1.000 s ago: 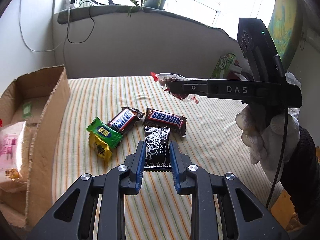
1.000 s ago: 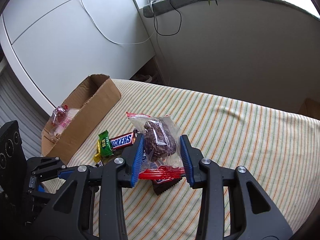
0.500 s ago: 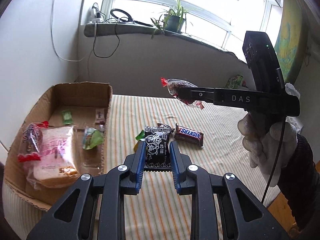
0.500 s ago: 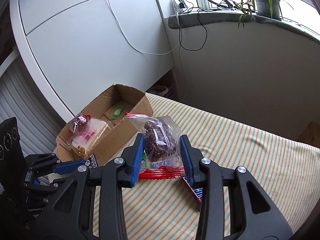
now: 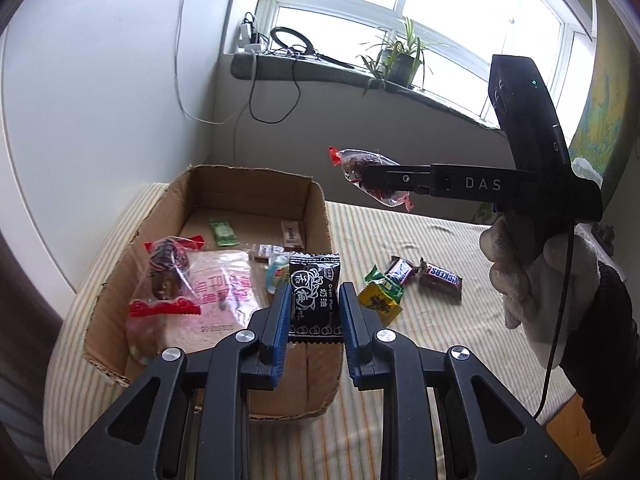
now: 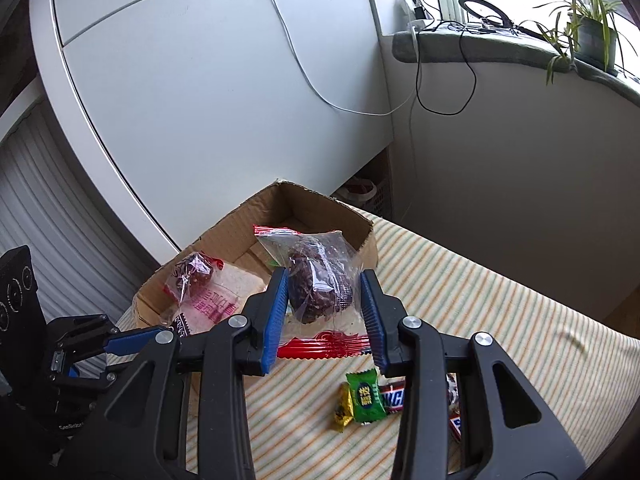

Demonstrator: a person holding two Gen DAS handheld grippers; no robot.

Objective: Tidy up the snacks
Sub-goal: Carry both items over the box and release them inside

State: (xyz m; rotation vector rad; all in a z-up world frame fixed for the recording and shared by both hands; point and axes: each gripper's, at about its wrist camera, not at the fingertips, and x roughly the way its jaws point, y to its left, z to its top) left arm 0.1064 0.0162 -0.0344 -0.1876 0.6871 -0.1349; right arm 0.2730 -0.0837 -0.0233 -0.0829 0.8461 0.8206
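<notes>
My left gripper (image 5: 314, 312) is shut on a black candy packet (image 5: 315, 294) and holds it above the near right corner of the open cardboard box (image 5: 316, 200). My right gripper (image 6: 324, 312) is shut on a clear bag with a dark pastry (image 6: 320, 280) and holds it in the air beside the box (image 6: 370, 240); the right gripper also shows in the left wrist view (image 5: 372, 178). The box holds a pink bread bag (image 5: 216, 296), another pastry bag (image 5: 166, 268) and small candies.
On the striped cloth (image 5: 420, 232) to the right of the box lie two Snickers bars (image 5: 442, 278), a green candy (image 6: 366, 396) and a yellow candy (image 5: 378, 300). A white wall and a windowsill with cables and a plant (image 5: 396, 64) lie behind.
Both grippers have moved left from the snack pile toward the box, each still holding its packet. The box inside has come into full view.
</notes>
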